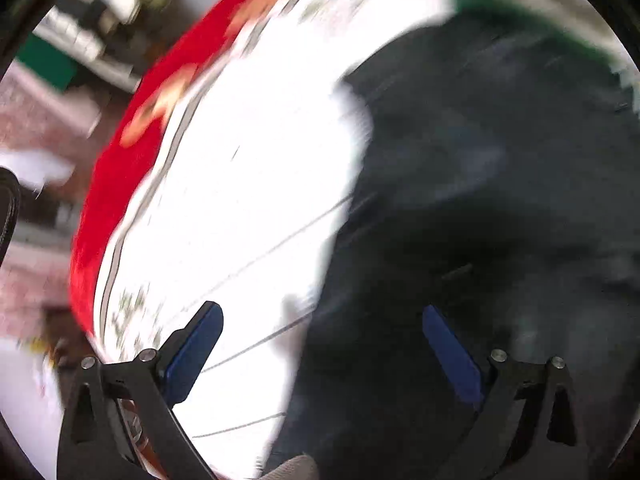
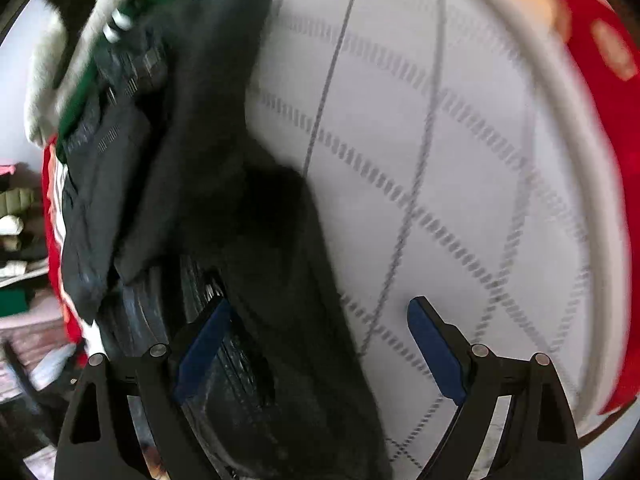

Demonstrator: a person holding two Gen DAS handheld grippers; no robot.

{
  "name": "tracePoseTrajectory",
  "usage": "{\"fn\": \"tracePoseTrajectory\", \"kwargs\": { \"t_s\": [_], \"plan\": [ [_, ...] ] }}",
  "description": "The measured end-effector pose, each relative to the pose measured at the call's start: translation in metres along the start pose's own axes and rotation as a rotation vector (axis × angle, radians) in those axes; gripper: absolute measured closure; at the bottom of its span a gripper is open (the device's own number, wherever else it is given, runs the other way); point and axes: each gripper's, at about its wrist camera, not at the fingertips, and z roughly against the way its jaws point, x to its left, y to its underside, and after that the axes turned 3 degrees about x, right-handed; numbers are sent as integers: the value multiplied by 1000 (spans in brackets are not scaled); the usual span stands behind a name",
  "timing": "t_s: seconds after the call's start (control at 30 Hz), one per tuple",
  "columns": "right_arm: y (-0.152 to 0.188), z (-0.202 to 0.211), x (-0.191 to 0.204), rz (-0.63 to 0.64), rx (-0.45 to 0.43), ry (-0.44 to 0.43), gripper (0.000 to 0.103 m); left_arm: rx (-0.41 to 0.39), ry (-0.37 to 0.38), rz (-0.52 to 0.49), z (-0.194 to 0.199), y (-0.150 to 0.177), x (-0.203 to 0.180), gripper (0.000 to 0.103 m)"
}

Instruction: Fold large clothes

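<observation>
both views are motion-blurred. the left gripper point(image 1: 322, 346) has its jaws spread wide and empty over the edge of a dark garment point(image 1: 480, 200) lying on a white quilted bed cover point(image 1: 240, 200) with a red border point(image 1: 120, 168). only the right view shows the right gripper point(image 2: 318, 342), jaws apart and empty, the cover's stitched diamond pattern, and a green striped garment point(image 2: 132, 20) beyond the dark garment point(image 2: 224, 140).
</observation>
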Motion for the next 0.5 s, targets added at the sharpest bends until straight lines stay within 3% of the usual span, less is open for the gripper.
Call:
{"fn": "tracePoseTrajectory", "kwargs": {
  "t_s": [0.07, 0.13, 0.17, 0.2, 0.23, 0.27, 0.3, 0.33, 0.4, 0.5],
  "plan": [
    [2, -3, 8, 33, -29, 40, 23, 58, 15, 8, -24, 6, 10, 2],
    [6, -3, 19, 72, -39, 55, 69, 54, 63, 1, -31, 9, 10, 2],
    [8, -4, 23, 76, -29, 25, 81, 32, 83, -17, -30, 10, 7, 2],
    [11, -7, 27, 69, 1, -5, 91, 13, 99, -35, -29, 11, 5, 8],
    [14, -9, 31, 68, 7, -7, 92, -6, 135, -58, -28, 12, 2, 28],
    [18, -10, 37, 76, 6, -1, 92, -13, 166, -75, -26, 12, -2, 40],
    [23, -10, 40, 86, 10, 9, 93, -28, 190, -105, -22, 15, -6, 63],
    [25, -9, 45, 88, 15, 9, 93, -44, 182, -142, -18, 17, -12, 75],
    [36, -4, 52, 73, 38, -9, 95, -76, 130, -215, -13, 21, -18, 74],
    [61, 12, 63, 91, 56, -21, 96, -79, 143, -231, -15, 21, -3, 69]
  ]
}}
